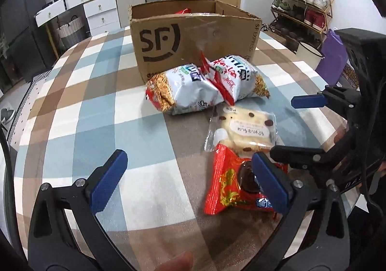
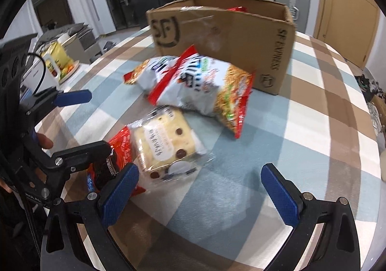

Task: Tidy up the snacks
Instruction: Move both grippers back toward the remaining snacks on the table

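An open SF cardboard box (image 1: 193, 36) (image 2: 231, 36) stands on the checked table with a red packet inside. In front of it lie two white noodle-snack bags (image 1: 205, 85) (image 2: 193, 85), a clear-wrapped cake with dark spots (image 1: 243, 131) (image 2: 166, 145), and a red packet (image 1: 231, 186) (image 2: 115, 164). My left gripper (image 1: 190, 181) is open, its right finger over the red packet. My right gripper (image 2: 202, 196) is open, just in front of the cake; it also shows at the right in the left wrist view (image 1: 289, 126).
A white enamel mug (image 1: 310, 53) and a purple bag (image 1: 333, 53) stand at the table's right edge. White drawers, suitcases, a door and a shoe rack (image 1: 304, 3) lie beyond. A yellow jug (image 2: 56, 58) stands off the left side.
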Demonstrator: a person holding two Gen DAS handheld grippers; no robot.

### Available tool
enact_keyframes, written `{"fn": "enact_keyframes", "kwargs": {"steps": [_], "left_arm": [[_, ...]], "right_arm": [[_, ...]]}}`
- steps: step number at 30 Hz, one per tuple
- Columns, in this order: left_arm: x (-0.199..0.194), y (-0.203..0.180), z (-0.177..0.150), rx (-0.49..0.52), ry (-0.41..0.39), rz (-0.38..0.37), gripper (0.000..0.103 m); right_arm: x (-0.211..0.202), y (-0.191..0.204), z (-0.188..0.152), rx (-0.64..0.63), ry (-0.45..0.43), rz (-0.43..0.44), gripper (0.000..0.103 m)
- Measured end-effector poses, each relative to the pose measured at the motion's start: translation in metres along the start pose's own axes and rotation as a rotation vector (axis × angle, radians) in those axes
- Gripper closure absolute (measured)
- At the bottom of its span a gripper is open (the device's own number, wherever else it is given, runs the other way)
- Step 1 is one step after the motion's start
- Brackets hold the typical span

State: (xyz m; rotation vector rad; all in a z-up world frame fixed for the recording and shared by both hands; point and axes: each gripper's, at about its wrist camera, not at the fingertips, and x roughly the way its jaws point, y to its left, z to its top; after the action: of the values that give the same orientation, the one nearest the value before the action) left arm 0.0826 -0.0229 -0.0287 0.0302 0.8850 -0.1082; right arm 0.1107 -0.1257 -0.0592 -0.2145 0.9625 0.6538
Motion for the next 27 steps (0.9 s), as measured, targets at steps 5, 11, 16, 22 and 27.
{"fn": "enact_keyframes", "kwargs": {"steps": [5, 11, 16, 22, 27], "left_arm": [[-0.001, 0.01, -0.003, -0.024, 0.009, -0.004, 0.001], [0.0, 0.015, -0.007, -0.03, 0.023, -0.029, 0.001], [0.004, 0.016, -0.009, -0.025, 0.034, -0.062, 0.001], [0.004, 0.016, -0.011, -0.03, 0.04, -0.075, 0.001], [0.003, 0.012, -0.012, -0.022, 0.046, -0.089, 0.001]], "right_arm": [[0.008, 0.008, 0.0, -0.028, 0.019, -0.009, 0.0], [0.019, 0.016, 0.008, -0.064, 0.021, -0.037, 0.001], [0.024, 0.019, 0.012, -0.084, 0.007, -0.04, 0.012], [0.02, 0.023, 0.01, -0.113, -0.022, -0.026, 0.032], [0.012, 0.022, 0.003, -0.116, -0.028, -0.022, 0.056]]}}
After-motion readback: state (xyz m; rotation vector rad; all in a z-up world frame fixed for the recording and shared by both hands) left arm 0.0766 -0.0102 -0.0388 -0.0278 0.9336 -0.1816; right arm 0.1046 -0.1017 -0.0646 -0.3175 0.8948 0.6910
